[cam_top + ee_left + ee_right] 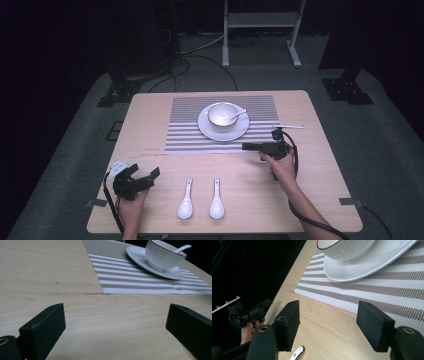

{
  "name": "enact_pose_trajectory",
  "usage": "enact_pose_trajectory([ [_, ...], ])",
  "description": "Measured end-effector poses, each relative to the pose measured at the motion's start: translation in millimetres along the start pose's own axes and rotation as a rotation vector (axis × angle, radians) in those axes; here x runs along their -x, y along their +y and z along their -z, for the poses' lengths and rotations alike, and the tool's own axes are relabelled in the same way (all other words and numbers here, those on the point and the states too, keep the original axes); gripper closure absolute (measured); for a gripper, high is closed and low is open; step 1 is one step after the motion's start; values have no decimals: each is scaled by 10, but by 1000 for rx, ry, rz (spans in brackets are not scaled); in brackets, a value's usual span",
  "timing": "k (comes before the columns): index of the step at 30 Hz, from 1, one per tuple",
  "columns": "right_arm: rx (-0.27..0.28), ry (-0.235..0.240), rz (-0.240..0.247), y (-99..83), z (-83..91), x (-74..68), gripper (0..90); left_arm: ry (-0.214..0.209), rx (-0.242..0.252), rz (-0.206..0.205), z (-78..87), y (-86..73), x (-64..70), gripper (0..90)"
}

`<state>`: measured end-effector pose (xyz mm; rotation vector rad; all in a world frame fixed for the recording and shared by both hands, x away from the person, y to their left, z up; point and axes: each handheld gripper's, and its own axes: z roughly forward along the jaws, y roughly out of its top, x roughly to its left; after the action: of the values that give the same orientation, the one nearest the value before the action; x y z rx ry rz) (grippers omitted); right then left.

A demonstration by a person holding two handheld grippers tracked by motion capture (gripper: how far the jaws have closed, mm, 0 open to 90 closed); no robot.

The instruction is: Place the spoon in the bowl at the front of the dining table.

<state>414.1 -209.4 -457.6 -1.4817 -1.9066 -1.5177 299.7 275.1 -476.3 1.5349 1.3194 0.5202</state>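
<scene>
Where the light falls, I see a pale wood table [150,120] with rounded corners on grey carpet [380,130]; beyond it the room goes black. A white frame [262,22] stands on the floor past the far edge, with loose cables [200,47] beside it. Black stand feet sit at far left [117,92] and far right [347,90]. Tape tabs mark the near corners.

Surface: light grain, with a faint scuffed line [75,293] just off the mat's near-left corner. A striped mat [185,130] lies across the far centre. On it is a white saucer [207,131] carrying a bowl [222,116], with a spoon [239,115] resting in the bowl, handle toward the right. Another thin utensil [290,126] lies at the mat's right edge; I cannot tell what kind. Two white spoons [186,202] [217,201] lie side by side near the front edge, well apart from the mat, bowls toward me.

The left gripper [152,176] sits over bare wood at near left, jaws wide, nothing between them. The right gripper [248,146] is held at the mat's near-right corner, pointing left; in its own view the jaws stand wide over wood and mat edge, holding nothing, the saucer just ahead.
</scene>
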Motion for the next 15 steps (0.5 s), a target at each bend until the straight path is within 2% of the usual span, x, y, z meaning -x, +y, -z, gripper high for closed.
enact_pose_trajectory([
  [15,-5,9,0,-117,114,7,336,-1,0,-1,0,1,-1,12],
])
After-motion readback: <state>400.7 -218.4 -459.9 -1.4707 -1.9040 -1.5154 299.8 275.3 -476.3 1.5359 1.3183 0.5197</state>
